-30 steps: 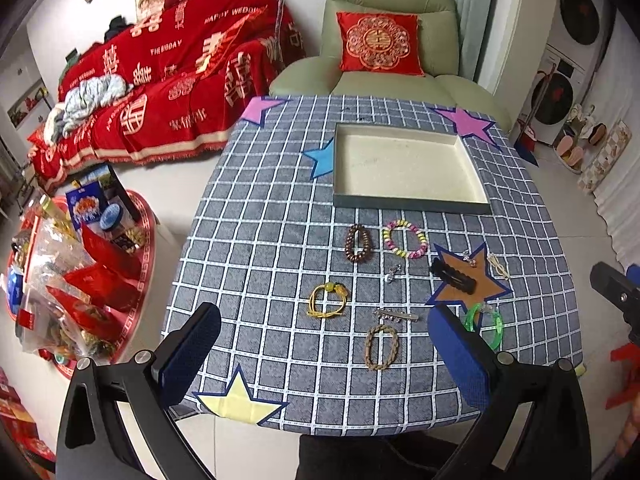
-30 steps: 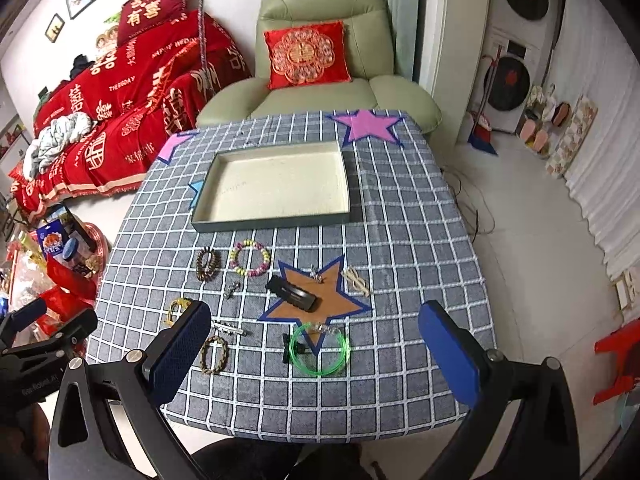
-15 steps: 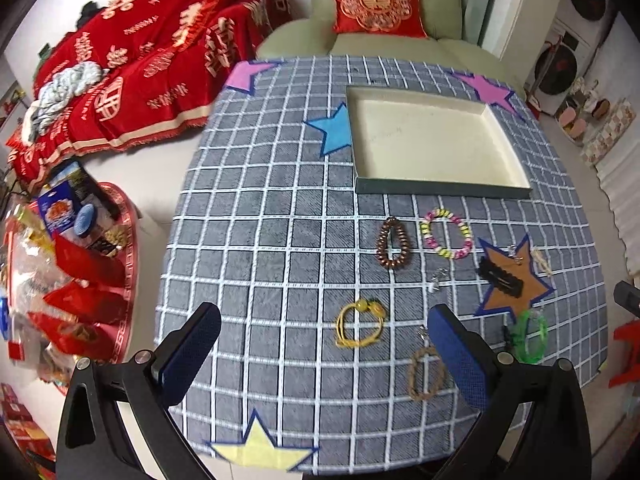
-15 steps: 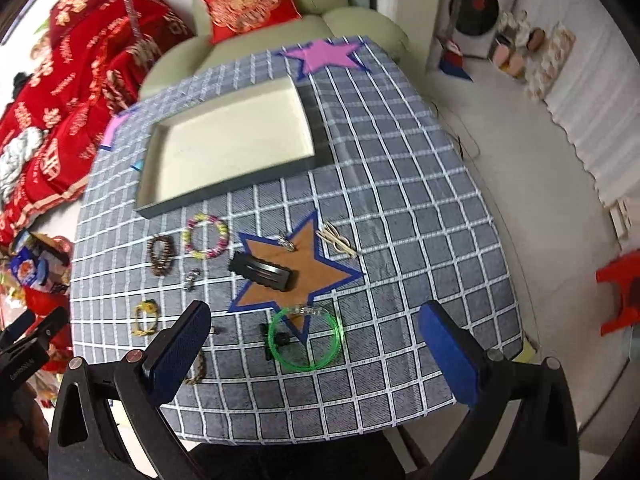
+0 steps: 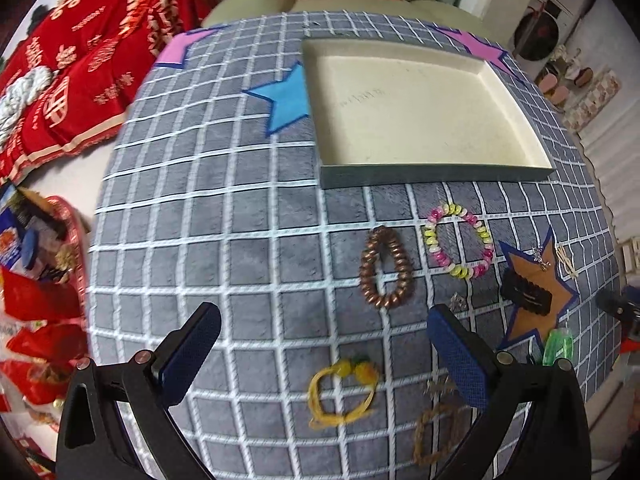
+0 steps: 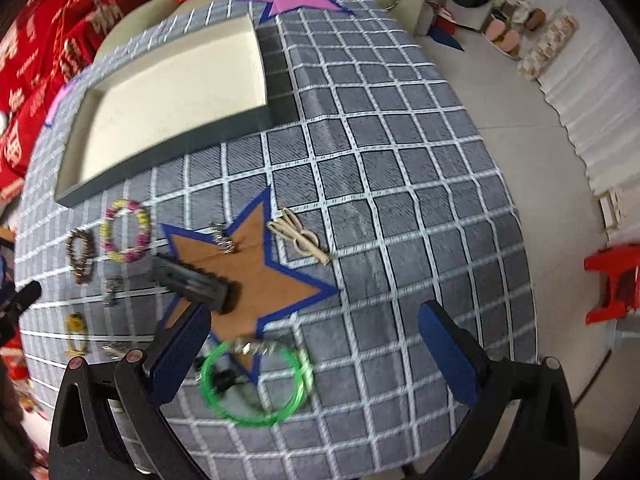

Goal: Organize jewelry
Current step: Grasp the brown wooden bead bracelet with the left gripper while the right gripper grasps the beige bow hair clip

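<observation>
Both claws hang over the grey checked tablecloth (image 5: pixel 208 216), and both are spread wide with nothing between the pads. The left gripper (image 5: pixel 324 354) sits above the near edge of the cloth, and the yellow cord bracelet (image 5: pixel 342 390) lies right in the gap between its fingers, closer to the right-hand pad; the brown braided bracelet (image 5: pixel 434 432) is partly tucked behind that same finger and blurred. Further out from it, the copper bead bracelet (image 5: pixel 386 268) and the pink-and-yellow bead bracelet (image 5: pixel 458 242) lie side by side, apart from each other, with the shallow cream-lined tray (image 5: pixel 432 174) beyond them holding none of the pieces. Over on the other side, the right gripper (image 6: pixel 314 342) is gaping too, and the green bangle (image 6: pixel 254 384) lies just inside its left finger, overlapping the lower tip of the brown star patch (image 6: pixel 256 268). A small silver piece (image 6: pixel 256 347) rests at the bangle's upper rim. The black hair clip (image 6: pixel 194 282) sits on the star, just ahead of that left finger, and the pale hairpins (image 6: pixel 300 236) lie beside the star's right edge.
</observation>
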### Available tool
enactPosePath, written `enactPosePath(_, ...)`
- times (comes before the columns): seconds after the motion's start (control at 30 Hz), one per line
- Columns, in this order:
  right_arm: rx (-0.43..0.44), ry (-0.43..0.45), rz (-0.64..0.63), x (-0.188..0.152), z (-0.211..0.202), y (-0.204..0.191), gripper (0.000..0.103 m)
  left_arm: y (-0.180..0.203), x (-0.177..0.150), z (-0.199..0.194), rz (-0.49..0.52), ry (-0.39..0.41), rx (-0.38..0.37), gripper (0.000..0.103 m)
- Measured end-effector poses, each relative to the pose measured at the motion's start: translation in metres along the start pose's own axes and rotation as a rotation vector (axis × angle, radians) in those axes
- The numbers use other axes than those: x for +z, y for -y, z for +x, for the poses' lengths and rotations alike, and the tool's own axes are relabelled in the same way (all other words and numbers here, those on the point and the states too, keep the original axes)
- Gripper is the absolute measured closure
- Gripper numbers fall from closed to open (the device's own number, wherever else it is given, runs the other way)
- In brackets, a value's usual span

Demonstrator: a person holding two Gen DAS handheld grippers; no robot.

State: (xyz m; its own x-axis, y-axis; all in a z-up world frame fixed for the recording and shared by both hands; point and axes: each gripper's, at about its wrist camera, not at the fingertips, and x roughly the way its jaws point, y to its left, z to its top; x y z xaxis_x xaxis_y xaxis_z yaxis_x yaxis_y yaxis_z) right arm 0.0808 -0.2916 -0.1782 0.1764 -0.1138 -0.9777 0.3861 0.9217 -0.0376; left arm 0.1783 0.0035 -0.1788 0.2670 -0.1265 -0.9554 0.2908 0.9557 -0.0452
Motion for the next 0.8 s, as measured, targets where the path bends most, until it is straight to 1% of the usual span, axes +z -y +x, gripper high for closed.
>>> enactPosePath(0.07,-0.005,-0.010,-0.034,0.006,0.012,0.001,0.002,0.006,0.003,0.010,0.007,-0.010,-0.012,0.000)
enactPosePath(0.13,-0.003,-0.022,-0.071,0.011,0.024,0.002,0.008,0.011,0.007,0.021,0.013,-0.016,-0.021,0.000)
enactPosePath(0.17,0.002,-0.028,-0.090,0.014,0.031,0.003,0.009,0.014,0.009,0.024,0.017,-0.016,-0.023,0.000)
enactPosePath(0.2,0.004,-0.033,-0.101,0.016,0.035,0.003,0.009,0.016,0.010,0.030,0.025,-0.017,-0.025,0.006)
enactPosePath(0.27,0.015,-0.043,-0.122,0.020,0.046,0.004,0.013,0.020,0.012,0.040,0.031,-0.032,-0.019,0.006)
enactPosePath(0.33,0.030,-0.058,-0.136,0.023,0.056,0.006,0.022,0.021,0.014,0.046,0.023,-0.036,-0.015,0.006)
enactPosePath(0.4,0.048,-0.071,-0.144,0.025,0.063,0.009,0.026,0.023,0.015,0.051,0.022,-0.037,-0.010,0.006)
enactPosePath(0.47,0.053,-0.053,-0.168,0.028,0.066,0.008,0.026,0.024,0.014,0.055,0.026,-0.039,-0.008,0.008)
enactPosePath(0.5,0.056,-0.047,-0.185,0.028,0.067,0.008,0.026,0.025,0.015,0.057,0.027,-0.041,-0.006,0.016)
enactPosePath(0.57,0.063,-0.043,-0.208,0.030,0.069,0.006,0.026,0.029,0.014,0.060,0.040,-0.039,0.012,0.016)
enactPosePath(0.63,0.067,-0.042,-0.226,0.029,0.071,0.003,0.028,0.031,0.015,0.061,0.044,-0.034,0.014,0.017)
enactPosePath(0.67,0.068,-0.042,-0.232,0.028,0.071,0.001,0.029,0.032,0.015,0.061,0.044,-0.030,0.015,0.021)
enactPosePath(0.7,0.071,-0.042,-0.236,0.027,0.070,0.000,0.033,0.032,0.014,0.060,0.048,-0.023,0.013,0.029)
enactPosePath(0.73,0.074,-0.043,-0.241,0.024,0.067,-0.004,0.036,0.034,0.014,0.059,0.058,-0.015,0.008,0.033)
enactPosePath(0.77,0.077,-0.041,-0.247,0.023,0.064,-0.008,0.044,0.038,0.010,0.056,0.066,-0.008,0.001,0.045)
enactPosePath(0.8,0.079,-0.038,-0.255,0.023,0.063,-0.011,0.057,0.041,0.009,0.054,0.079,-0.001,-0.005,0.059)
